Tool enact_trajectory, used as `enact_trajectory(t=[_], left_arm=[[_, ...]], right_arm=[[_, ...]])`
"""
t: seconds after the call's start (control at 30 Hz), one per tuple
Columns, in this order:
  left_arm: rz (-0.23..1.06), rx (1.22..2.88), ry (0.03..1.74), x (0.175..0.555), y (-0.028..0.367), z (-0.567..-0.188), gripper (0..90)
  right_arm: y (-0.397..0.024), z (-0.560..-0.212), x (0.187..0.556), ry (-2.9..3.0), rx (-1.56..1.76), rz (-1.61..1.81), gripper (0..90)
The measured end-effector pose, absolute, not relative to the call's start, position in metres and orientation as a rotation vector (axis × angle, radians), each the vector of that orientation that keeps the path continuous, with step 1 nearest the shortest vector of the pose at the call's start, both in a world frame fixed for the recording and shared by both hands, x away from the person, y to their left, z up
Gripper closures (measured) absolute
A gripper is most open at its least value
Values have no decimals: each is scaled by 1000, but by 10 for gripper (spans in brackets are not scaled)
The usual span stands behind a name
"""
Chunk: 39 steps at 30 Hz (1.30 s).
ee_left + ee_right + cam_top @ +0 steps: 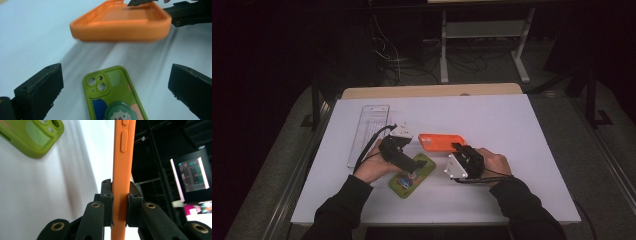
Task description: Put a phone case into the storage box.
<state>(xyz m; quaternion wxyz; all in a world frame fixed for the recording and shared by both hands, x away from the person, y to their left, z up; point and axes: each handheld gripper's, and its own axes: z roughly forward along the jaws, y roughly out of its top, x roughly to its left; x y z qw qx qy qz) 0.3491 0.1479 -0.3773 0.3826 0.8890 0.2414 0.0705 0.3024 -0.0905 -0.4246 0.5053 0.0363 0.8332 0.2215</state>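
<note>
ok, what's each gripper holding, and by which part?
Right gripper: orange case, pinched across its end wall. Left gripper: nothing, jaws open over the green case.

I see a clear plastic tray (368,132) lying on the left part of the white table (512,150), a bare wooden edge (432,91) at the table's far side, a white metal stand (484,30) with cables (397,55) on the dark floor behind, and a lit screen (191,176).

No legible txt, monitor (191,176) too blurry.
</note>
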Motion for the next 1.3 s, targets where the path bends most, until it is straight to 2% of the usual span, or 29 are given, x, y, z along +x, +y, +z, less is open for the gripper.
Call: enact_trajectory(t=[0.73, 1.3], left_arm=[[178, 2251, 663, 351, 149, -380, 0], [150, 2225, 694, 353, 152, -377, 0]], right_arm=[[-114, -406, 323, 2235, 685, 1056, 781], [-130, -406, 337, 2299, 1129, 1393, 783]])
